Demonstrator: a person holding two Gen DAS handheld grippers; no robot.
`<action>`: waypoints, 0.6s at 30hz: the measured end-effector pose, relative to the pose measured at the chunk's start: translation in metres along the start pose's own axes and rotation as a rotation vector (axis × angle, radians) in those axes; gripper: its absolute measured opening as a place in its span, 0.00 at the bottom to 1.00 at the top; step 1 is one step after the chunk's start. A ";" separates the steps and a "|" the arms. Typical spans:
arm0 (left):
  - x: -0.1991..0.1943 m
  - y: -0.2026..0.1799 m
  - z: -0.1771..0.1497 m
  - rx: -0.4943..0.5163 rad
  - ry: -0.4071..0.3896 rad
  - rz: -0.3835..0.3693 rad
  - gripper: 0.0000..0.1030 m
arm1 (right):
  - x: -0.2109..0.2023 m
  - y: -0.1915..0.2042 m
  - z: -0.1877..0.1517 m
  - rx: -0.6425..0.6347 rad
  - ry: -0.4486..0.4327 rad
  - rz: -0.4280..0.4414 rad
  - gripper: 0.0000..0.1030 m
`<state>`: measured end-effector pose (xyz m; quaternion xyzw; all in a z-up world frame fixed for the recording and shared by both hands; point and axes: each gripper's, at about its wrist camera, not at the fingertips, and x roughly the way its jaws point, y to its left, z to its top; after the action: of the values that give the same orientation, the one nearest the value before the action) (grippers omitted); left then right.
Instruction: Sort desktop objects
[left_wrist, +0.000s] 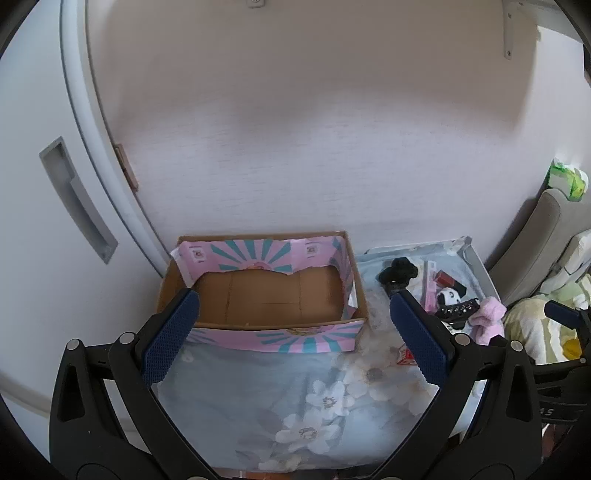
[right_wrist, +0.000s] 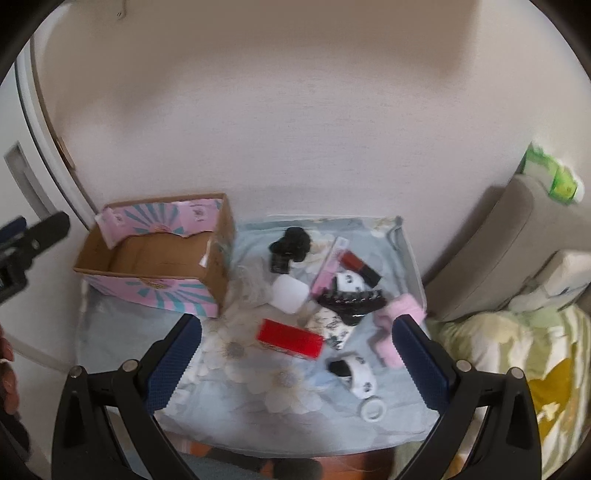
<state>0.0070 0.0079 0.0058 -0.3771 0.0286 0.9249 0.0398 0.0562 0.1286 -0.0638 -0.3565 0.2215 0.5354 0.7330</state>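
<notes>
Desktop objects (right_wrist: 325, 295), perhaps a dozen in the blur, lie beside one empty cardboard box (right_wrist: 159, 254) on a floral cloth (right_wrist: 258, 398) against a pale wall (right_wrist: 295, 129), both grippers (left_wrist: 291, 332) (right_wrist: 295, 354) gaping empty.

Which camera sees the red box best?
The right wrist view: the red box lies in plain sight on the flowered cloth, between the open fingers of the right tool. In the left wrist view only a red corner peeks out beside a finger of the left tool.
</notes>
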 end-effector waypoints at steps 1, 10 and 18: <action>0.000 0.000 0.000 -0.002 -0.001 -0.001 1.00 | 0.000 0.001 0.000 -0.010 -0.004 -0.012 0.99; -0.004 0.002 -0.002 0.000 0.001 -0.035 1.00 | -0.007 0.010 -0.001 -0.049 -0.050 -0.051 0.99; -0.004 0.004 -0.002 -0.009 0.009 -0.038 1.00 | -0.006 0.008 -0.003 -0.017 -0.041 -0.035 0.99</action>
<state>0.0107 0.0032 0.0078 -0.3817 0.0174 0.9225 0.0553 0.0468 0.1241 -0.0636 -0.3557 0.1956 0.5313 0.7435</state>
